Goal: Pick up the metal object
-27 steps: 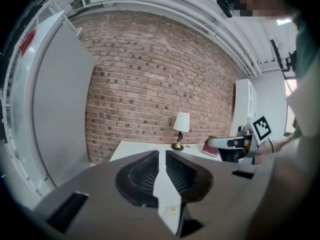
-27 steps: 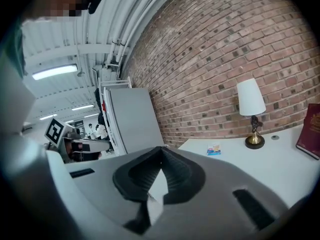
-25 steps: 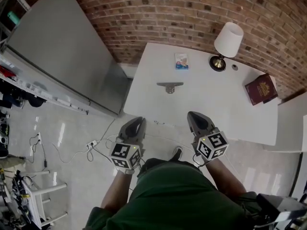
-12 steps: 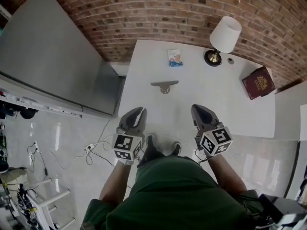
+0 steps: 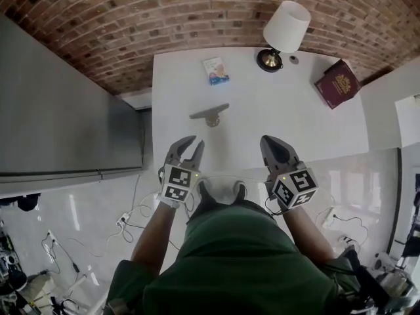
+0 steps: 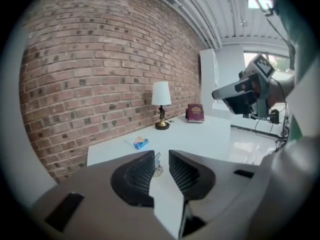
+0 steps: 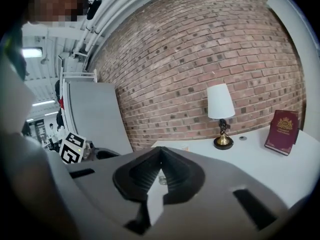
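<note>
The metal object (image 5: pixel 209 113), a flat grey bar on a small round foot, lies on the white table (image 5: pixel 275 123) left of its middle. Both grippers hover side by side over the table's near edge, short of the object. The jaws of my left gripper (image 5: pixel 195 143) are opening, with a narrow gap and nothing between them. Through that gap in the left gripper view (image 6: pixel 161 154) the metal object (image 6: pixel 157 165) shows ahead. My right gripper (image 5: pixel 266 140) is shut and empty, its tips meeting (image 7: pixel 160 150).
On the table's far side stand a white-shaded lamp (image 5: pixel 282 31), a small blue packet (image 5: pixel 215 70) and a dark red book (image 5: pixel 336 83). A brick wall (image 5: pixel 164 12) backs the table. A large grey panel (image 5: pixel 65 110) stands left. Cables (image 5: pixel 131 212) trail on the floor.
The person has stepped toward the table, so both grippers now reach over its near edge. The left gripper's jaws have parted; the right gripper's stay together.
</note>
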Action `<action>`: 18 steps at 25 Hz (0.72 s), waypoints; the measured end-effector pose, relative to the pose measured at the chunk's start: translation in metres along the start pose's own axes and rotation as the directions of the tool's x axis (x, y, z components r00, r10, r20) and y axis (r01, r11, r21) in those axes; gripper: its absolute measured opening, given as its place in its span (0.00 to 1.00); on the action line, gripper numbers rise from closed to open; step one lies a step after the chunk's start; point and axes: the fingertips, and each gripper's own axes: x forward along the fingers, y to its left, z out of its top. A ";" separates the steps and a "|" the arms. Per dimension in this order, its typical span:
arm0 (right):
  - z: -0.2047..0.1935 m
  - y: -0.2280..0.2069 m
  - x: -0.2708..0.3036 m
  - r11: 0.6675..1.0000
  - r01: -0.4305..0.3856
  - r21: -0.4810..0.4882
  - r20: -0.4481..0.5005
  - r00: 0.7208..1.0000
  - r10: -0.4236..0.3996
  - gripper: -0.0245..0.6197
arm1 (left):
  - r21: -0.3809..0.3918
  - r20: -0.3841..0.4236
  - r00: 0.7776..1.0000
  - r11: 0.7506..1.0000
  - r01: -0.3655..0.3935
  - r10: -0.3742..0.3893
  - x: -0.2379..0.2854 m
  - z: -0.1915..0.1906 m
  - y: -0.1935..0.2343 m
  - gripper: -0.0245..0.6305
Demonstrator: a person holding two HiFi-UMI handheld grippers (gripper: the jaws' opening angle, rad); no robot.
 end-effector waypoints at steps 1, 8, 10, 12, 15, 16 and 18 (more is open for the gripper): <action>0.001 0.000 -0.001 1.000 0.022 0.001 0.001 1.000 -0.022 0.04 | 0.019 -0.022 1.000 1.000 0.022 -0.021 0.007 -0.006 0.000 0.16; 0.001 -0.009 -0.016 0.985 0.172 0.022 0.017 0.985 -0.172 0.04 | 0.175 -0.114 0.986 0.974 0.144 -0.125 0.062 -0.031 0.001 0.21; -0.001 -0.010 -0.021 0.978 0.202 0.044 0.025 0.979 -0.203 0.04 | 0.214 -0.144 0.980 0.962 0.169 -0.140 0.077 -0.039 0.000 0.22; -0.002 -0.011 -0.024 0.973 0.220 0.070 0.033 0.974 -0.223 0.04 | 0.256 -0.178 0.973 0.947 0.192 -0.149 0.092 -0.047 -0.001 0.24; -0.003 -0.012 -0.030 0.965 0.248 0.082 0.034 0.967 -0.251 0.04 | 0.311 -0.220 0.963 0.924 0.222 -0.157 0.111 -0.055 -0.003 0.26; -0.004 -0.013 -0.031 0.963 0.256 0.083 0.035 0.965 -0.260 0.04 | 0.326 -0.233 0.960 0.917 0.231 -0.159 0.117 -0.058 -0.004 0.27; -0.004 -0.014 -0.036 0.959 0.271 0.087 0.039 0.961 -0.275 0.04 | 0.349 -0.261 0.952 0.903 0.249 -0.162 0.129 -0.063 -0.004 0.27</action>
